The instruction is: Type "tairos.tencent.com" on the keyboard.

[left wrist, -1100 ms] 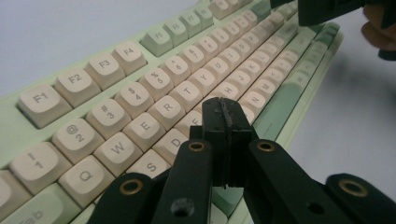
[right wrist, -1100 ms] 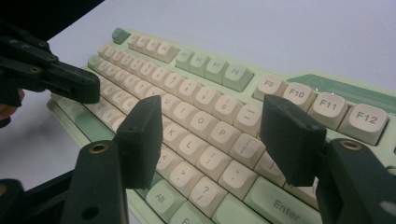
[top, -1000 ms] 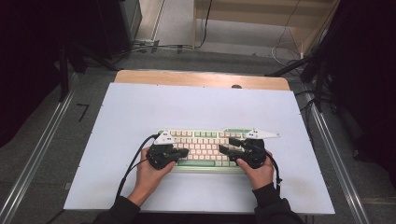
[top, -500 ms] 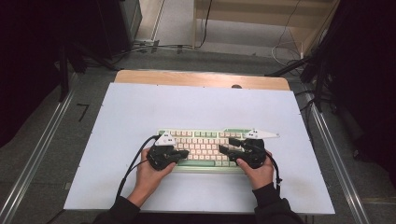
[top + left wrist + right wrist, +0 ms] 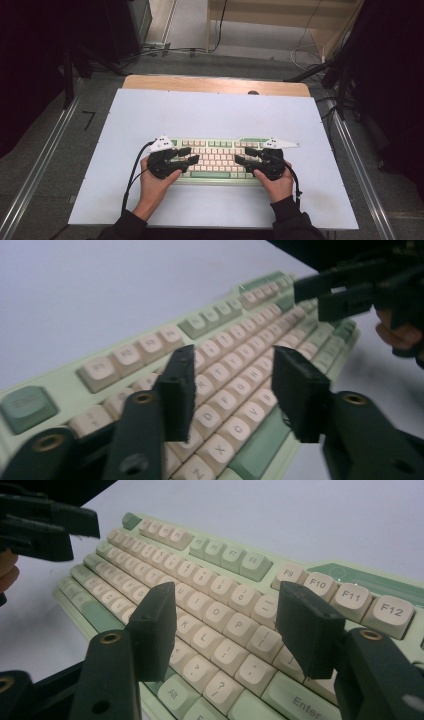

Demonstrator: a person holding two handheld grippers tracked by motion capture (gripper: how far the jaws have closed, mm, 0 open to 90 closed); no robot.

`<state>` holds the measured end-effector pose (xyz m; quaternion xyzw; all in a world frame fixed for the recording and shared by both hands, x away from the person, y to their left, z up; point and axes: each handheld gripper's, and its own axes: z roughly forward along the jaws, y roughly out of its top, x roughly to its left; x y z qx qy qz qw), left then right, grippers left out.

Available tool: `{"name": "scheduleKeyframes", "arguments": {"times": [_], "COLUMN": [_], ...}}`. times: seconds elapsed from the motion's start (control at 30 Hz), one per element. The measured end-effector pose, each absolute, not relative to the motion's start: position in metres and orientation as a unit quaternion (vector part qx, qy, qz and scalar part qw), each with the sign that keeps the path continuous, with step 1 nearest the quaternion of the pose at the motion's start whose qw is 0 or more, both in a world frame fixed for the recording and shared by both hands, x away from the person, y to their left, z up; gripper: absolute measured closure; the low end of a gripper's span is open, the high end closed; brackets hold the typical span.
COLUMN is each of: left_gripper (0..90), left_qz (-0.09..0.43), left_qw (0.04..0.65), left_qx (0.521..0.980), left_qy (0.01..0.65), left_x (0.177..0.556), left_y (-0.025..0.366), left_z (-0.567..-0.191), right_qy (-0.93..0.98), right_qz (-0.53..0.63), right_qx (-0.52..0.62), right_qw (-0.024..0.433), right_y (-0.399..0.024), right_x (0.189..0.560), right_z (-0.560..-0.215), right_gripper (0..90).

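On the white table mat [image 5: 210,110], mint-and-cream keyboard [image 5: 220,150] sits under both claws. Left gripper [image 5: 189,156] jaws just opened, empty, over the left keys; right gripper [image 5: 242,156] wide, empty. Step: hovering/positioning. Next likely needs lowering onto a key.

Left tongs [image 5: 186,154] just opened, right tongs [image 5: 242,154] agape
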<state>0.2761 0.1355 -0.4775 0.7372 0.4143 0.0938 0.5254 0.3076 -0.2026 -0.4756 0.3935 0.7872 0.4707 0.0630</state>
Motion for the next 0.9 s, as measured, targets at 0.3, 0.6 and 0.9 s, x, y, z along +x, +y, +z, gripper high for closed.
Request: {"name": "scheduleKeyframes", "arguments": {"times": [0.3, 0.6, 0.9], "left_gripper": [38.2, 38.7, 39.0], "left_qz": [0.107, 0.107, 0.107], "left_qw": [0.534, 0.528, 0.525], "left_qx": [0.712, 0.718, 0.72], "left_qy": [0.444, 0.441, 0.441], "left_x": [0.279, 0.279, 0.28], "left_y": [0.149, 0.147, 0.147], "left_z": [-0.479, -0.481, -0.481], "right_qy": [0.79, 0.793, 0.812], "right_qz": [0.471, 0.475, 0.453], "right_qx": [0.386, 0.371, 0.356], "right_qw": [0.078, 0.09, 0.087], "right_y": [-0.201, -0.192, -0.177], "right_x": [0.309, 0.311, 0.317], "right_z": [-0.472, -0.468, -0.474], "right_gripper": [58.8, 84.9, 87.5]}}
